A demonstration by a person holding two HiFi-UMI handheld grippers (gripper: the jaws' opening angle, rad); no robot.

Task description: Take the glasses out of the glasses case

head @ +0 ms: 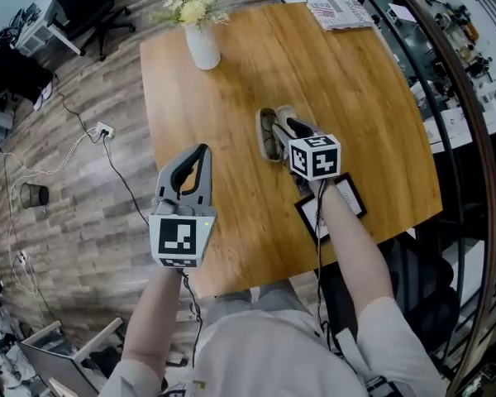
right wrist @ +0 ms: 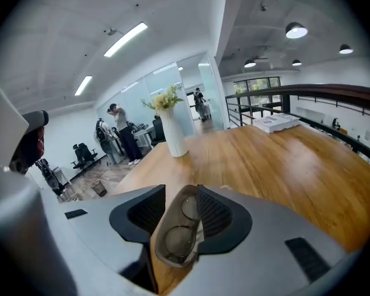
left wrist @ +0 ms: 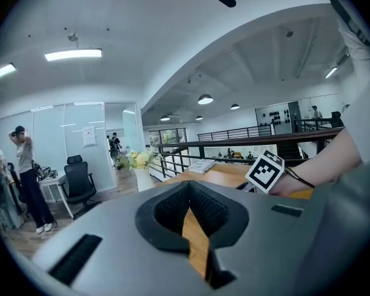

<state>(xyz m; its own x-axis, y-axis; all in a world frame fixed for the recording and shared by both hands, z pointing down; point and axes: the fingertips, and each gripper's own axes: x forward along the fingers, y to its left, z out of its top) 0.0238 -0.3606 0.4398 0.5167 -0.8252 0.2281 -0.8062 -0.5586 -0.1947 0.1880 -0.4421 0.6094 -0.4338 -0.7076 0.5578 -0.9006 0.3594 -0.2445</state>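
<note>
The glasses case lies open on the wooden table, near its middle. In the right gripper view it is a grey-brown shell with the glasses lying inside, lenses up. My right gripper is over the case and points down at it. Its jaws stand apart on either side of the case; I see no squeeze on it. My left gripper hovers at the table's left edge, a short way left of the case. Its fingertips meet with nothing between them.
A white vase of flowers stands at the far left of the table. A stack of printed papers lies at the far right corner. A black-framed flat thing lies under my right forearm. Office chairs and cables are on the floor to the left.
</note>
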